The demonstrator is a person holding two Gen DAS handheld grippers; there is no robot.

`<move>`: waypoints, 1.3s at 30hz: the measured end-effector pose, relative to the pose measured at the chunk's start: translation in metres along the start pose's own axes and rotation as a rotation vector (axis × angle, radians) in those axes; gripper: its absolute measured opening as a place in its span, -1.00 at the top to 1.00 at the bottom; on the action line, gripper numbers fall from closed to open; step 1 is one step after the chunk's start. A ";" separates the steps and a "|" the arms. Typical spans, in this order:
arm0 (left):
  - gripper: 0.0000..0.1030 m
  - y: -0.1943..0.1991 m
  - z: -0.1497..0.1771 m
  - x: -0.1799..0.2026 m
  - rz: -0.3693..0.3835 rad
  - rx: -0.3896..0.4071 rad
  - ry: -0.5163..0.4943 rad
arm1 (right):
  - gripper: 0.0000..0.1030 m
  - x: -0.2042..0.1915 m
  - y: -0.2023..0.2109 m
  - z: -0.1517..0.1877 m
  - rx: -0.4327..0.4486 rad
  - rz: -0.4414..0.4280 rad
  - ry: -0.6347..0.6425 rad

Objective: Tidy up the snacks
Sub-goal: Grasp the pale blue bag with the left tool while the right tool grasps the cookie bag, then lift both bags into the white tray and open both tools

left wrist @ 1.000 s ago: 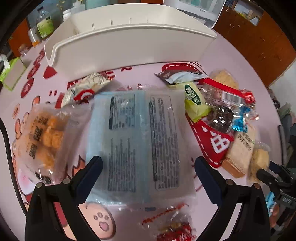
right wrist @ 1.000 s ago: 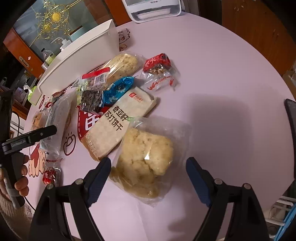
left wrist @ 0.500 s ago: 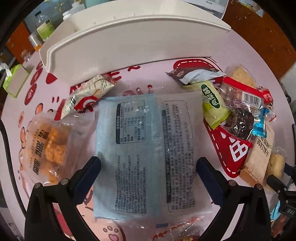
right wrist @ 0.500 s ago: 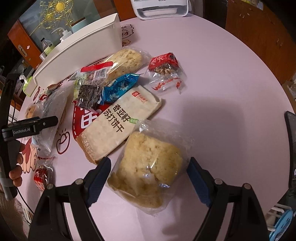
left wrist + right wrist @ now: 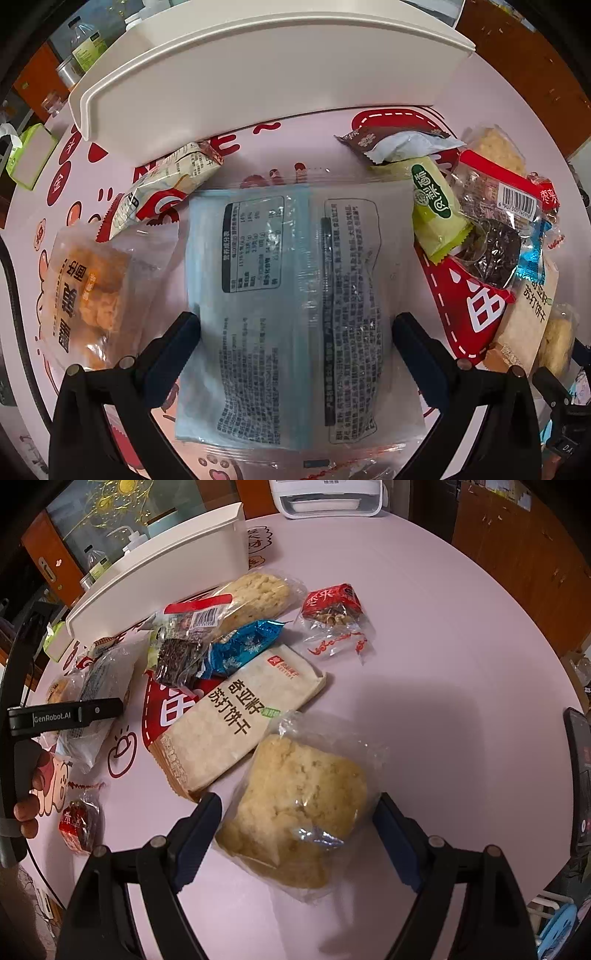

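- Home dining room, by the look – round pink table [image 5: 424, 635] with cartoon prints
- Wooden cabinets [image 5: 517, 554] around
- White countertop appliance [image 5: 327, 496] behind

I count one white bin [image 5: 162, 572] far out past my fingers. I see two clear bags of pale crumbly cake, one [image 5: 299, 812] between my right fingers and one [image 5: 258, 594] far ahead of them. I see two small red nut packs, one [image 5: 334, 607] ahead and one [image 5: 77, 823] off to the left of those fingers. One big pale blue pack [image 5: 291, 295] lies between my left fingers. One long cracker pack [image 5: 236, 720] lies just ahead of my right fingers.
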State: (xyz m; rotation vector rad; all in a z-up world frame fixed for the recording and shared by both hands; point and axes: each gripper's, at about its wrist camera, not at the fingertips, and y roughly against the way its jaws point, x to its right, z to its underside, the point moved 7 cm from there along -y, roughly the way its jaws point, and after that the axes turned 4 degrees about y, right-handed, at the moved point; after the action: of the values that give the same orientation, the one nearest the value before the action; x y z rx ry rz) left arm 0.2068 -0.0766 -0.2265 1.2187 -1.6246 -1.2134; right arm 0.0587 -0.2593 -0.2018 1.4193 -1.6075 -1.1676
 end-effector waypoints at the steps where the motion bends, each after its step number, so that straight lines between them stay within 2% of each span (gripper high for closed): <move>1: -1.00 -0.002 -0.001 0.000 -0.003 -0.006 0.008 | -0.63 0.000 0.000 0.000 -0.001 -0.001 0.002; 4: -1.00 -0.002 0.000 -0.009 -0.041 -0.009 0.056 | -0.63 -0.001 0.000 0.001 0.001 -0.001 0.009; 14: -1.00 -0.004 0.005 -0.015 -0.025 -0.027 0.066 | -0.62 -0.002 0.000 0.004 0.008 0.006 0.019; 16: -1.00 -0.014 0.009 -0.026 -0.025 -0.044 0.086 | -0.53 -0.003 0.001 0.004 0.012 0.000 0.020; 19: -0.98 -0.014 0.009 -0.023 -0.029 -0.040 0.092 | -0.43 -0.004 0.001 0.003 0.009 0.001 0.023; 22: -0.80 -0.006 0.014 -0.023 -0.008 -0.019 0.102 | -0.37 -0.002 0.001 0.002 0.011 0.007 0.020; 27: -0.75 0.000 0.023 -0.021 0.012 -0.004 0.112 | -0.26 -0.002 0.005 0.002 0.017 0.002 0.022; 33: -0.73 0.028 0.035 -0.022 0.084 0.061 0.141 | -0.25 -0.005 0.016 0.001 0.039 0.001 0.033; 35: -0.73 0.050 0.042 -0.020 0.099 0.117 0.120 | -0.25 -0.009 0.021 0.000 0.052 -0.009 0.042; 39: -0.73 0.100 0.051 -0.018 0.072 0.243 0.060 | -0.25 -0.022 0.034 -0.007 0.072 -0.044 0.068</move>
State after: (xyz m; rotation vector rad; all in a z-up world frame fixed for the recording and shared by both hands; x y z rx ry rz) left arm 0.1391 -0.0370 -0.1438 1.3188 -1.7938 -0.9463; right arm 0.0565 -0.2392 -0.1665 1.5312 -1.5923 -1.0845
